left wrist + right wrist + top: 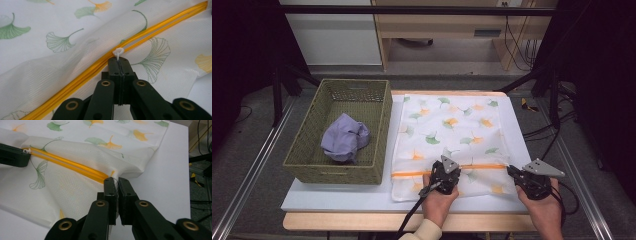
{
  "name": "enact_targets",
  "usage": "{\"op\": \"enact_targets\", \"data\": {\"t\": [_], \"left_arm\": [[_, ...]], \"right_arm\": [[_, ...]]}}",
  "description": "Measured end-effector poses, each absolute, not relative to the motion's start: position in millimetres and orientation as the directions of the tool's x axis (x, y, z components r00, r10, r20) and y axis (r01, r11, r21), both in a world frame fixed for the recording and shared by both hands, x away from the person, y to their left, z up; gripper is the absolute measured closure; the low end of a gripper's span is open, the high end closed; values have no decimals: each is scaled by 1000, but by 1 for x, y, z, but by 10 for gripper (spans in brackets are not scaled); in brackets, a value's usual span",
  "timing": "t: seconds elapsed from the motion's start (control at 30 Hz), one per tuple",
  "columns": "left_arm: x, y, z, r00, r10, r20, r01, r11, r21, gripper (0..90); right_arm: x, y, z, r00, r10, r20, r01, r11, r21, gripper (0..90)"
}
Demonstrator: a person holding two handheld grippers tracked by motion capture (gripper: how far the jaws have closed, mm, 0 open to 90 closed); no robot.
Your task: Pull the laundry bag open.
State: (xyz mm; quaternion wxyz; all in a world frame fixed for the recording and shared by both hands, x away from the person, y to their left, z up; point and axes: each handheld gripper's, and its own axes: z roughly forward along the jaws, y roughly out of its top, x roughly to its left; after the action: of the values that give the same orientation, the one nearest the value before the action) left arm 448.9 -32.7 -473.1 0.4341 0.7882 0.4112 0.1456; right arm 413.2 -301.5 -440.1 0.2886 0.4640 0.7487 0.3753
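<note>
White table [362, 197] fills the frame's middle; on it lies one leaf-printed mesh bag [452, 125], its orange zipper [477, 168] running left to right across the lower part. Two grippers: the left gripper [447, 172] is closed on the zipper's white pull [118, 52], and the right gripper [513, 172] pinches the bag's edge at the zipper's right end. One green basket [377, 120] at left holds one purple cloth [344, 137].

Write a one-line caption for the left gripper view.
Left gripper shut on the white zipper pull of a ginkgo-print mesh laundry bag, along its orange zipper.

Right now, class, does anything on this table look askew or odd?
Nothing is damaged or spilled. The mesh laundry bag is rucked up along its orange zipper between the two tongs, and a lilac garment lies crumpled in the basket.
</note>
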Motion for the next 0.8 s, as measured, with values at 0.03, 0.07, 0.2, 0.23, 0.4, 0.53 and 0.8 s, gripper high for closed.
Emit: {"op": "enact_targets", "data": {"t": [0.03, 0.07, 0.2, 0.23, 0.4, 0.53, 0.8], "left_arm": [[449, -33, -473, 619, 775, -127, 520, -283, 806, 897], [449, -33, -473, 619, 775, -127, 520, -283, 806, 897], [448, -28, -469, 615, 780, -117, 512, -281, 812, 898], [447, -27, -468, 616, 780, -115, 508, -281, 814, 898], [447, -24, -463, 618, 779, -111, 505, -284, 815, 897], [447, -21, -462, 613, 782, -110, 508, -283, 814, 898], [446, -2, -462, 585, 803, -109, 519, -267, 812, 898]], "right_arm": [[413, -301, -440, -399, 913, -86, 481, 288, 828, 862], [414, -301, -440, -398, 913, -94, 479, 294, 827, 862], [414, -303, -442, -404, 912, -74, 482, 281, 830, 862], [414, -304, -442, -400, 914, -71, 483, 276, 831, 862], [414, -302, -441, -402, 912, -81, 483, 286, 828, 862], [415, -304, -442, -398, 914, -79, 490, 284, 824, 862], [414, -309, -441, -377, 923, -74, 493, 268, 828, 862]]}}
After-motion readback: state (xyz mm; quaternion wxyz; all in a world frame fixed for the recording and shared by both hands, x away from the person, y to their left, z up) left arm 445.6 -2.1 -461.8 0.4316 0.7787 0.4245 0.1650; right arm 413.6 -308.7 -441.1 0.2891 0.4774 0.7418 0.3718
